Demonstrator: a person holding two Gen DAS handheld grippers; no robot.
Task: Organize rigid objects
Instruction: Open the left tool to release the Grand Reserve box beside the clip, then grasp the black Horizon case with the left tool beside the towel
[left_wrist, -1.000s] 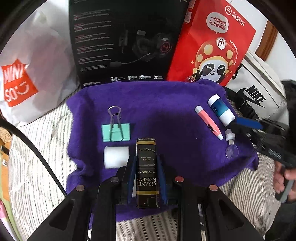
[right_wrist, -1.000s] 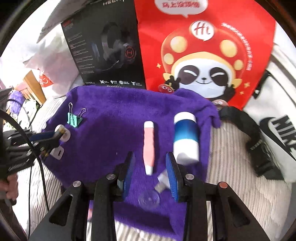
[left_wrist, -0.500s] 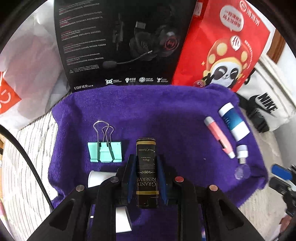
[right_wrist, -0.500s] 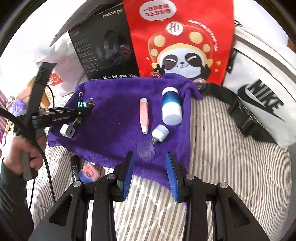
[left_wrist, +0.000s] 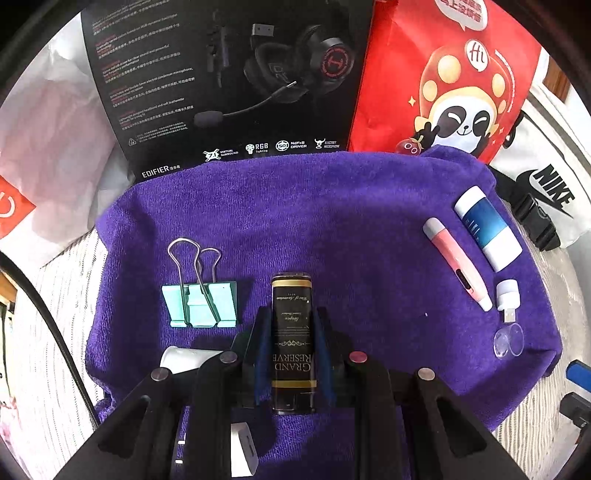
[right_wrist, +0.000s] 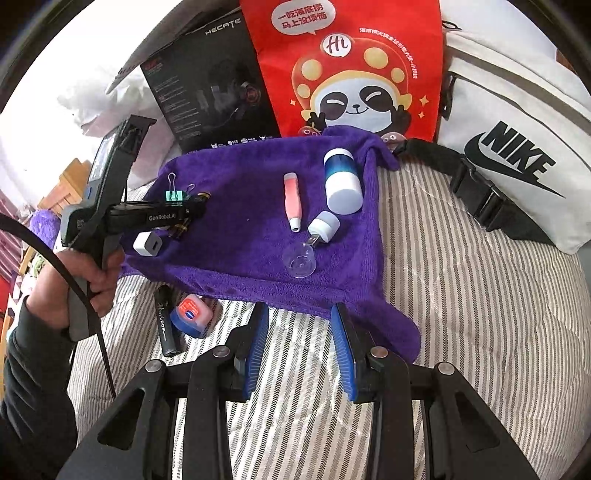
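Left wrist view: the left gripper (left_wrist: 291, 354) is clamped on a black lighter (left_wrist: 292, 332) with gold bands and "Grand Reserve" lettering, both blue pads pressed to its sides, its far end over the purple towel (left_wrist: 332, 221). Just left of it a mint binder clip (left_wrist: 201, 302) lies flat with its wire handles pointing away. A white adapter (left_wrist: 242, 448) shows partly under the gripper's frame. On the towel's right side lie a pink pen-shaped device (left_wrist: 458, 266), a blue-and-white bottle (left_wrist: 487, 229), a small white USB light (left_wrist: 508, 295) and a clear round cap (left_wrist: 509, 340), close together. A black headset box (left_wrist: 229, 85) and a red panda bag (left_wrist: 454, 74) stand behind the towel. At the right edge a blue tip of the other gripper shows, too little to read.

Right wrist view: the right gripper (right_wrist: 300, 354) hangs over striped bedding (right_wrist: 461, 295) at the towel's near edge, its jaws partly apart with nothing between them. This view alone shows the person's hand (right_wrist: 79, 273) around the left gripper's handle, and the lighter as only a dark, gold-banded end past that gripper's tip, above the towel beside the binder clip. It also shows two things off the towel on the bedding, hidden from the other camera: a black tube (right_wrist: 166, 321) with script lettering and a small blue-and-orange tub (right_wrist: 192, 314), touching. A white Nike bag (right_wrist: 517, 147) lies to the right.
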